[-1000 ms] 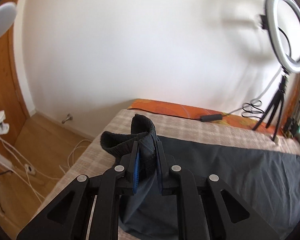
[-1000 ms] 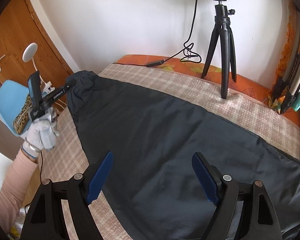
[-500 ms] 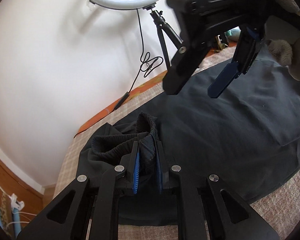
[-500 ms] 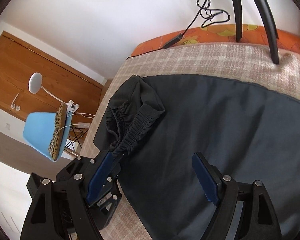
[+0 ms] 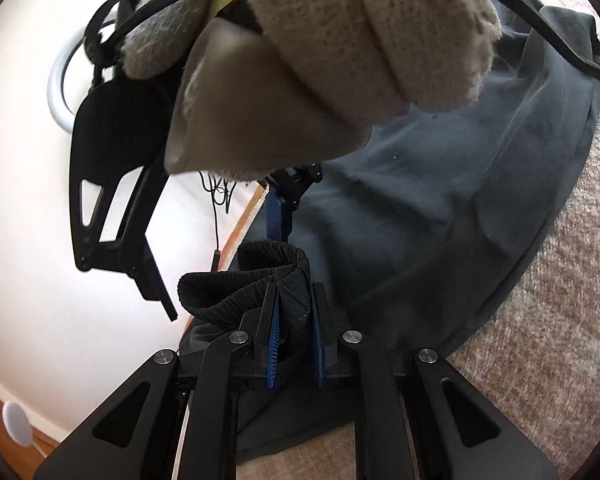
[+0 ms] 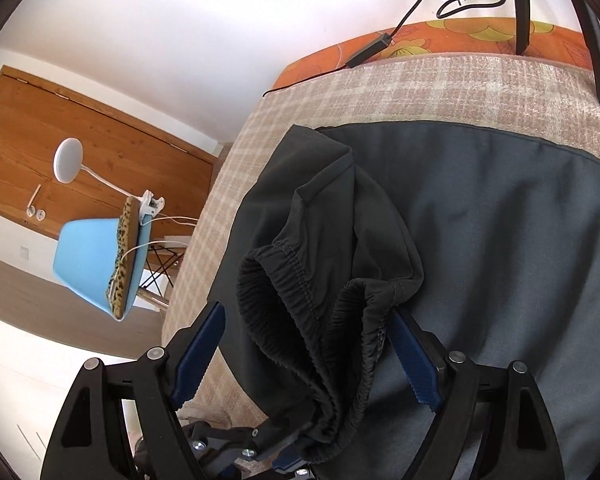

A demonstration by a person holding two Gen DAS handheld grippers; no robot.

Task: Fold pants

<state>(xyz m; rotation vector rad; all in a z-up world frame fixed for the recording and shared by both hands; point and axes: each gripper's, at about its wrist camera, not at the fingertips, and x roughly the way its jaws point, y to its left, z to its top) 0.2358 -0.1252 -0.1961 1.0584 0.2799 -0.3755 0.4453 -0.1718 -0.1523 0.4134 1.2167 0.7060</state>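
Dark grey pants [image 6: 500, 220] lie spread on a beige checked blanket [image 6: 420, 80]. Their black elastic waistband [image 6: 312, 320] is bunched and lifted. My left gripper [image 5: 292, 296] is shut on that waistband [image 5: 236, 288]; in the right wrist view the left gripper [image 6: 236, 446] shows low down, under the cloth. My right gripper [image 6: 306, 344] stands open with the waistband between its blue pads [image 6: 198, 348]; the right pad just meets the cloth and the left one is apart from it. In the left wrist view the right gripper [image 5: 224, 278] hangs over the waistband, held by a gloved hand [image 5: 340, 40].
The blanket's left edge [image 6: 204, 240] drops to the floor, where a blue chair [image 6: 92, 256] with a clip lamp [image 6: 68, 160] stands. Black tripod legs [image 6: 520, 8] and a cable [image 6: 372, 46] are at the far side on an orange sheet [image 6: 440, 36].
My left gripper has rolled and carried the waistband across toward the right gripper. The right gripper has come down, so the waistband now sits between its open fingers.
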